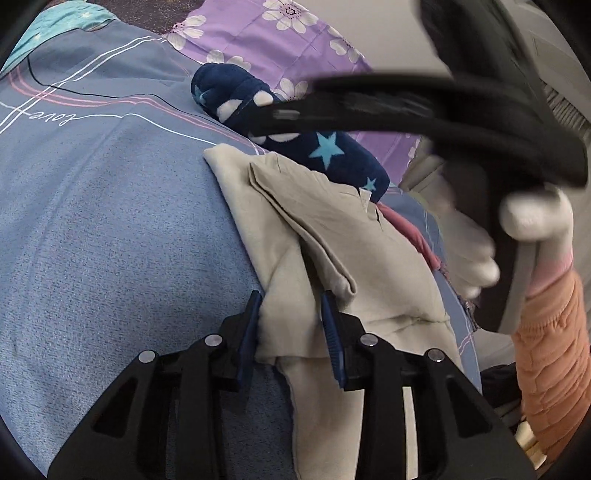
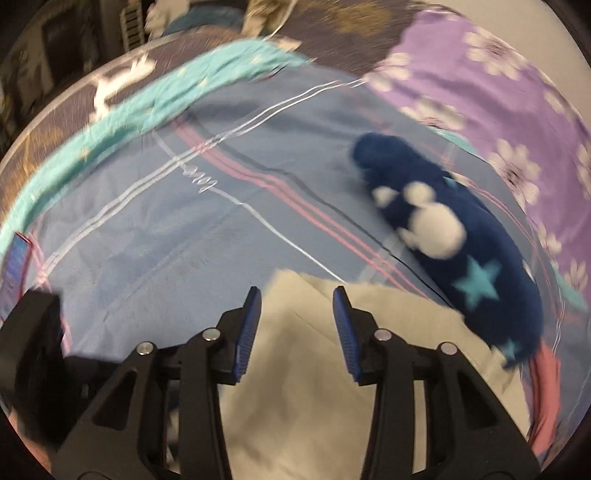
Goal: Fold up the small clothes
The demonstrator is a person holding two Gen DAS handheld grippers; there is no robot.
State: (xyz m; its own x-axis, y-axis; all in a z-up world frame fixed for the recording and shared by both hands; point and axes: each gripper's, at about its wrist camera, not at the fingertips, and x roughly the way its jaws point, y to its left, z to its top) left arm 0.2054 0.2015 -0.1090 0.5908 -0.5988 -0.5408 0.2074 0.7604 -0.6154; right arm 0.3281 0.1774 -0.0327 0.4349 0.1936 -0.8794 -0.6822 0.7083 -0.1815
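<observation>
A beige small garment (image 1: pixel 332 236) lies partly folded on the blue bed sheet (image 1: pixel 110 221). My left gripper (image 1: pixel 291 314) is open, its blue pads on either side of the garment's near edge. The right gripper tool passes blurred across the upper right of the left wrist view (image 1: pixel 424 110), held by a white-gloved hand (image 1: pixel 476 254). In the right wrist view my right gripper (image 2: pixel 297 317) is open and empty above the beige garment (image 2: pixel 314 369). That view is motion-blurred.
A dark blue fleece piece with stars and white spots (image 1: pixel 325 147) lies beyond the garment, also in the right wrist view (image 2: pixel 450 236). A purple flowered cloth (image 1: pixel 280 33) lies behind. A pink cloth (image 1: pixel 410 229) peeks out at the garment's right edge.
</observation>
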